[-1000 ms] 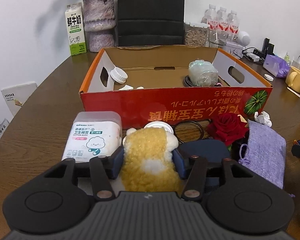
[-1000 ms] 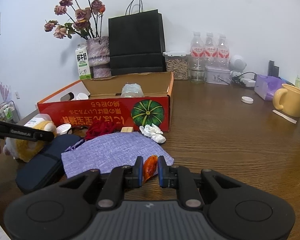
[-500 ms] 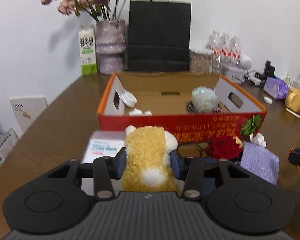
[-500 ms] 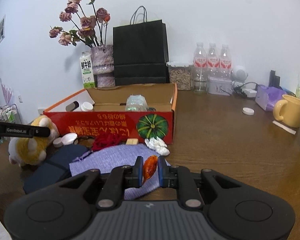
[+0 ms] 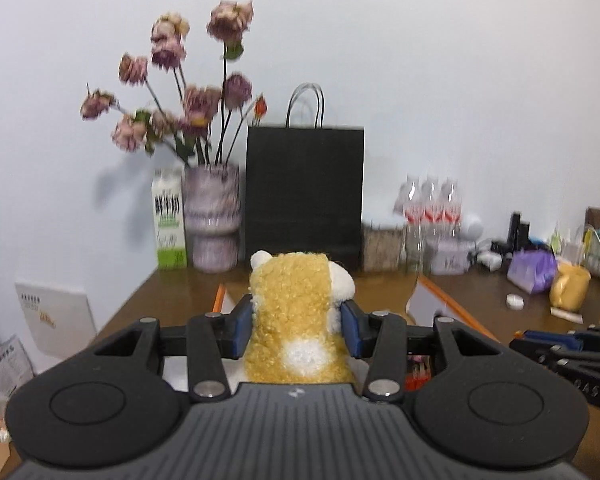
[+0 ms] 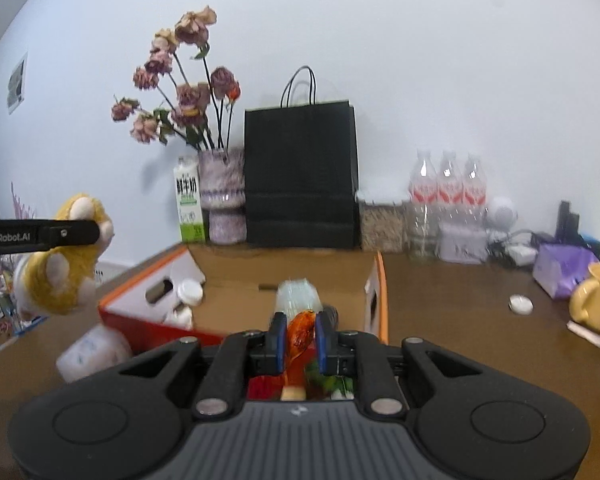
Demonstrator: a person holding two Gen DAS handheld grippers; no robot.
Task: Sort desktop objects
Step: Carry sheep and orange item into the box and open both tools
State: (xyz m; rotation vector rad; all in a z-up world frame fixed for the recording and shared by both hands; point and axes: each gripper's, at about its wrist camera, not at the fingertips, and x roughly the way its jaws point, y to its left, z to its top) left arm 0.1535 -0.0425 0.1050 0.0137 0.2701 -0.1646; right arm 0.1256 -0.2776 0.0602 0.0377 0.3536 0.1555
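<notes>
A plush toy [image 5: 300,320] sits squeezed between the blue pads of the left gripper [image 5: 298,330], held at its midsection and lifted clear of the table [image 6: 460,300], off the left end of the open box [image 6: 236,300]. Soft and light, it looks likely to give under the pads rather than slip; the thick body seems the surest hold. The right gripper [image 6: 300,338] is clamped on a small orange wrapped piece [image 6: 300,332], crinkly and probably slick, pinched near its upper end just before the box's near wall.
</notes>
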